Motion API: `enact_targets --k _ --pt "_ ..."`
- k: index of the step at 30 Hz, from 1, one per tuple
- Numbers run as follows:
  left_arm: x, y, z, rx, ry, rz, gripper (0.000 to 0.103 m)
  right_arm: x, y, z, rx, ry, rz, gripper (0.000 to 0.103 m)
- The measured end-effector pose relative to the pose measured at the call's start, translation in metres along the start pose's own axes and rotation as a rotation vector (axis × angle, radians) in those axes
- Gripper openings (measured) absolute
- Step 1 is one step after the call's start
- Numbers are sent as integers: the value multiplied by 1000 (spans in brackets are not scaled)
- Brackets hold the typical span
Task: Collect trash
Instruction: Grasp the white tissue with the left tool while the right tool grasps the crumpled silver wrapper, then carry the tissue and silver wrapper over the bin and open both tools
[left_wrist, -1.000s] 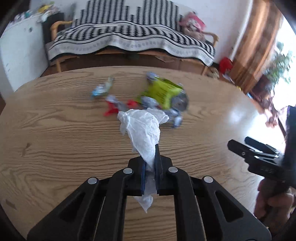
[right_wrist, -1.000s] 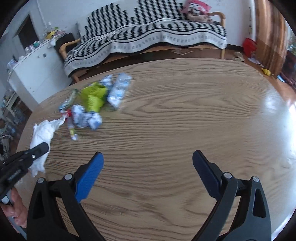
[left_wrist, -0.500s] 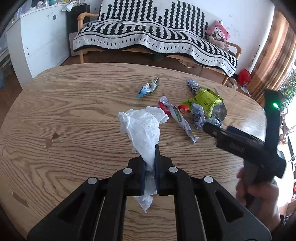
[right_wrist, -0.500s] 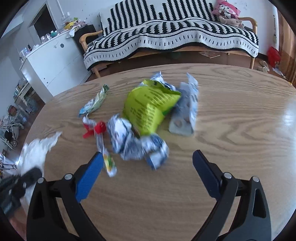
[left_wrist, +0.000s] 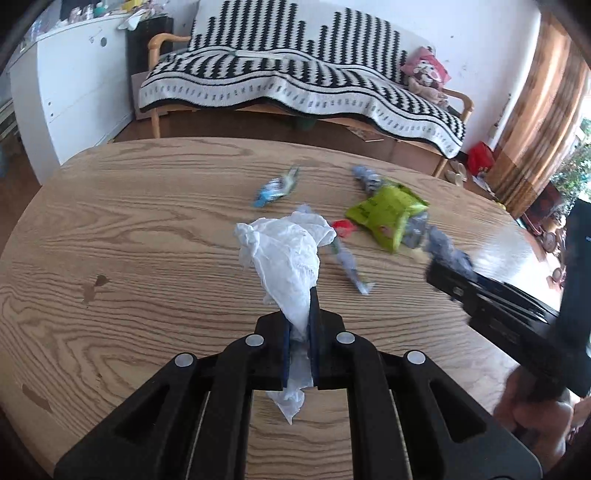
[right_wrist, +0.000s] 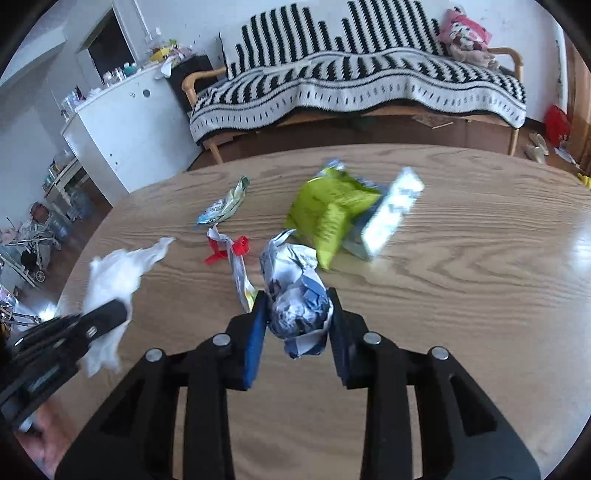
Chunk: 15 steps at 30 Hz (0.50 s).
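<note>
Two claws are at work, each with a piece of trash. In the left wrist view, the left claw (left_wrist: 298, 325) is closed narrow on a white tissue (left_wrist: 286, 254), which stands up from the pads and hangs out below them, above the worktop (left_wrist: 129, 229). Beyond the tissue lies the green bag (left_wrist: 386, 214), with a red scrap (left_wrist: 344, 227) just left of it, a blue wrapper (left_wrist: 275, 187) further left, and a thin twisted wrapper (left_wrist: 349, 266) nearer the camera. The right claw's dark body enters from the right edge, near the bag.

In the right wrist view, the right claw (right_wrist: 297, 325) is pressed to both sides of a crumpled blue-and-white wad (right_wrist: 295, 291), just in front of the green bag (right_wrist: 328, 210). A silvery pack (right_wrist: 388, 218) lies against the bag's right side, and the wrapper (right_wrist: 223, 206) and red scrap (right_wrist: 225, 251) lie to its left.

The wad bulges past the pads, so the hold looks shallow; a quick lift could let it slip or spring open. Its upper end sits very near the bag, which might get dragged along. The tissue is thin and could tear or slide out if swung.

Print shows on the bag and wrappers, but blur leaves none of it legible.
</note>
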<state>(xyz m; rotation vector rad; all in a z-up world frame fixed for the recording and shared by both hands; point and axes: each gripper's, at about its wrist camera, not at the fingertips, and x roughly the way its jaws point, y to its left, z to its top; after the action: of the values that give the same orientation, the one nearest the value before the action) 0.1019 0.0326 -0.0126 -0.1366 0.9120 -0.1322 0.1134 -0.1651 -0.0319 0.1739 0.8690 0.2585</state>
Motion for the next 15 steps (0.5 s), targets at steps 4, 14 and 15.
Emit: enact_targets --k 4,14,15 --pt "-5 -44 -7 65 -17 -40 7 -57 -42 -20 41 -39 -65 32" --pt "-24 -224 -45 277 -26 -247 7 -198 -209 -108 253 -104 -335 32" --pt "-26 -244 -51 300 -22 -274 7 -211 -225 -118 281 -111 -361 32"
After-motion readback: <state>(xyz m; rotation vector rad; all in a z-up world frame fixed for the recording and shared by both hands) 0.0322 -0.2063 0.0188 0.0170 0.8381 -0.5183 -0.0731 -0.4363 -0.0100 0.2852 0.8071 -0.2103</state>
